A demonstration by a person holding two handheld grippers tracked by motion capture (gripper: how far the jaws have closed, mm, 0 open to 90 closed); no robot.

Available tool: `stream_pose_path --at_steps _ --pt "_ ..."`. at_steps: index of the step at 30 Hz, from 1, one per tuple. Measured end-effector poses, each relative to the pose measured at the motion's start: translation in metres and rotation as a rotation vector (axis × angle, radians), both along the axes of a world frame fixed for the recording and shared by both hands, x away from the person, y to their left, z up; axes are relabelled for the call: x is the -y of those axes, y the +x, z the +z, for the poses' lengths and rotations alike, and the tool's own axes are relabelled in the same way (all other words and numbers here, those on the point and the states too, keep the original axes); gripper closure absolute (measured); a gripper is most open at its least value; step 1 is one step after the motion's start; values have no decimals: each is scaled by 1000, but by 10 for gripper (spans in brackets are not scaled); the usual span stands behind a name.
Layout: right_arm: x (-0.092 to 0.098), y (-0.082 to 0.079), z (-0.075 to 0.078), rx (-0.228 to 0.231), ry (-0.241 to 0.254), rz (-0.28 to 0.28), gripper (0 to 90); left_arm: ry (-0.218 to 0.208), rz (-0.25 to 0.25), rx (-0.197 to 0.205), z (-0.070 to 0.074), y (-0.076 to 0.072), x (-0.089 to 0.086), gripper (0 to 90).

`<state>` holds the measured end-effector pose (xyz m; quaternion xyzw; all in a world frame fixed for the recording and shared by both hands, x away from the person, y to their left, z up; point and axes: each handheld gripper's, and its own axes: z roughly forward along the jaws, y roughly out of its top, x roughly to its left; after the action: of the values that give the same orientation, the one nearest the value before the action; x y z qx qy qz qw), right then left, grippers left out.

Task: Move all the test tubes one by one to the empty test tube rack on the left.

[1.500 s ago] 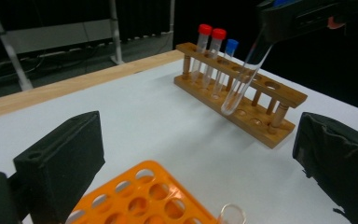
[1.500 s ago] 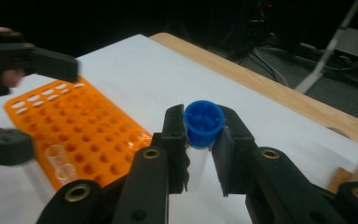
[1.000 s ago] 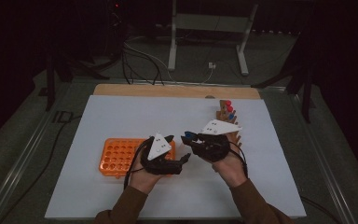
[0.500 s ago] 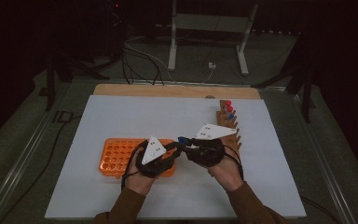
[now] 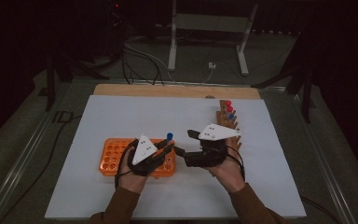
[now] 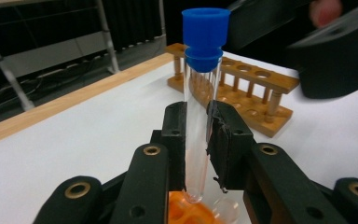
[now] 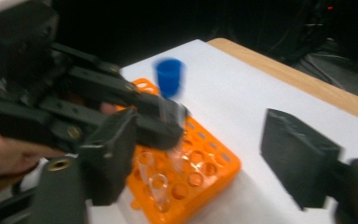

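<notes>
Since a second ago my left gripper (image 5: pixel 164 148) has swung its jaws toward one o'clock, and its blue-capped test tube (image 6: pixel 200 102) now stands upright over the orange rack (image 5: pixel 113 155). Its jaws are clamped on the tube's glass, the tube's foot just above the rack's right end. My right gripper (image 5: pixel 182 143), jaws spread wide and empty, sits just beside it at three o'clock; the wooden rack (image 5: pixel 229 122) lies beyond at one o'clock on the white table (image 5: pixel 121 116).
</notes>
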<state>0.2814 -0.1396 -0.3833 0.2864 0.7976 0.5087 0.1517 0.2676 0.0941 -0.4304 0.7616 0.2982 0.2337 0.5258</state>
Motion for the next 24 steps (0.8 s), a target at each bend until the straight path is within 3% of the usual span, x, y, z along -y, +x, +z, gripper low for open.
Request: stream_pose_path --at_steps 7,11,18,24 --pt "39 -4 -9 26 27 -72 135 -62 35 -52 -8 -2 -30 770" --pt "63 -3 -16 29 10 -132 93 -78 45 -67 -11 -5 -42 770" --pt "97 -1 -29 9 3 -221 29 -77 57 -84 -18 -7 -47 769" --pt "116 2 -36 -7 34 -271 17 -69 48 -110 -25 -9 -43 769"
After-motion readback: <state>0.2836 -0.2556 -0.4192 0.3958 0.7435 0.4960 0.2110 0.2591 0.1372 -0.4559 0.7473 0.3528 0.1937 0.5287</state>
